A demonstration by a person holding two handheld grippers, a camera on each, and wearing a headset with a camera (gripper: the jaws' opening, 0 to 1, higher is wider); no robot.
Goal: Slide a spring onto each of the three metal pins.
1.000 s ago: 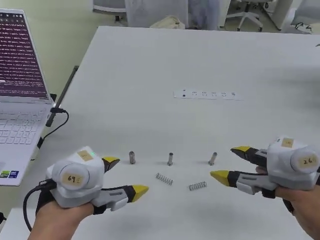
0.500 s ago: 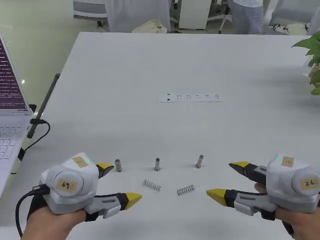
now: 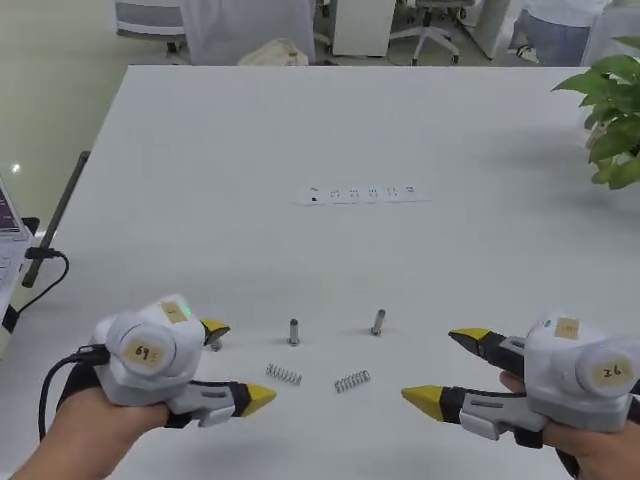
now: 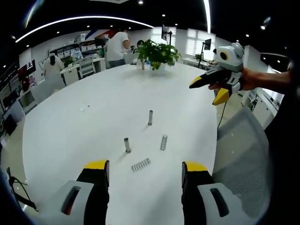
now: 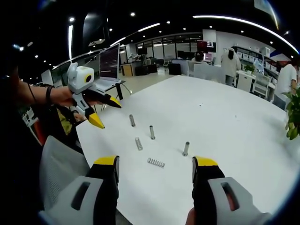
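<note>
Left gripper (image 3: 238,363) and right gripper (image 3: 444,367) both wide open, empty, above the counter (image 3: 400,130). Left spring (image 3: 284,374) and right spring (image 3: 351,381) lie flat just in front of the middle pin (image 3: 293,331) and right pin (image 3: 378,321). Advice: pinch a spring near one end, tip it upright, centre bore over pin tip, then lower.

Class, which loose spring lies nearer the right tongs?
The spring in front of the rightmost pin; the other spring lies closer to the left tongs.
</note>
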